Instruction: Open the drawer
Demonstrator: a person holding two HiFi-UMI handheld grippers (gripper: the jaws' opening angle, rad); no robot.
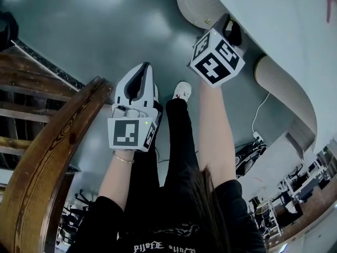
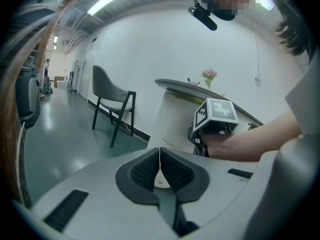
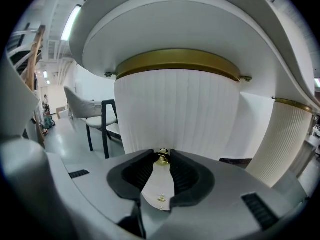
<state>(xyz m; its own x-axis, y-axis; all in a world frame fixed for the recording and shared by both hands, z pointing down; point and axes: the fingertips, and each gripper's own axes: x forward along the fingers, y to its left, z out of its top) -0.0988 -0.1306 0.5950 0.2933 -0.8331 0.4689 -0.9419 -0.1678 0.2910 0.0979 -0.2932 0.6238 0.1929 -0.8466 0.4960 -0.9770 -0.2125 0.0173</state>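
Note:
The drawer is the white fluted round front (image 3: 175, 109) under a gold band (image 3: 177, 59), below the white desk top (image 3: 200, 14). Its small brass knob (image 3: 161, 156) sits between the tips of my right gripper (image 3: 161, 159), whose pads press on it from both sides. In the head view the right gripper (image 1: 229, 24) reaches under the desk edge (image 1: 274, 30), beside the fluted drawer unit (image 1: 190, 5). My left gripper (image 2: 160, 156) is shut with nothing in it. It hangs in the air (image 1: 143, 74) left of the right one, away from the desk.
A curved wooden rail (image 1: 47, 162) runs along the left. The person's legs and a white shoe (image 1: 182, 91) are below the grippers. A second fluted pedestal (image 1: 279, 83) and a cable with power strip (image 1: 258, 136) lie right. A grey chair (image 2: 112, 96) stands farther off.

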